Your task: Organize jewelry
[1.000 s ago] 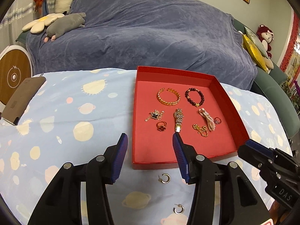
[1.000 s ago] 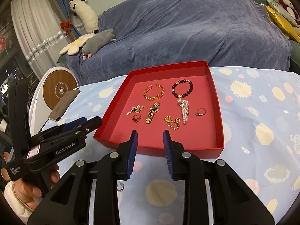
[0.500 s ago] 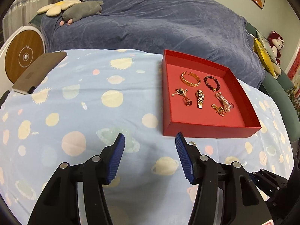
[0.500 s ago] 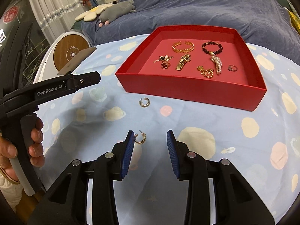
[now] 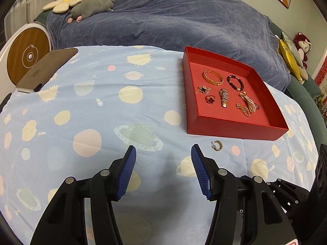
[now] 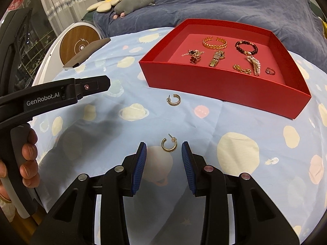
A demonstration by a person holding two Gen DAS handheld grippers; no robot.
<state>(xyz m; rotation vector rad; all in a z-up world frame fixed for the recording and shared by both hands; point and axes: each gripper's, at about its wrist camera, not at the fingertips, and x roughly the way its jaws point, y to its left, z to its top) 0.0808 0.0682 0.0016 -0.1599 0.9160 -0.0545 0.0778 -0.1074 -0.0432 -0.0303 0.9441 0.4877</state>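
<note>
The right gripper [image 6: 163, 149] is pointing down at the tablecloth [image 6: 235, 126], its jaws standing apart around a gold hoop earring [image 6: 168, 144] without touching it. The left gripper [image 5: 162, 153] is hanging open over bare cloth, a second hoop earring [image 5: 217, 145] lying just beside its right finger, near the red tray [image 5: 235, 131].

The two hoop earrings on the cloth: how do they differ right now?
The near earring lies just ahead of the open right gripper; the far earring lies by the red tray, clear of both grippers. Both are gold hoops with posts, lying on the cloth outside the tray.
</note>
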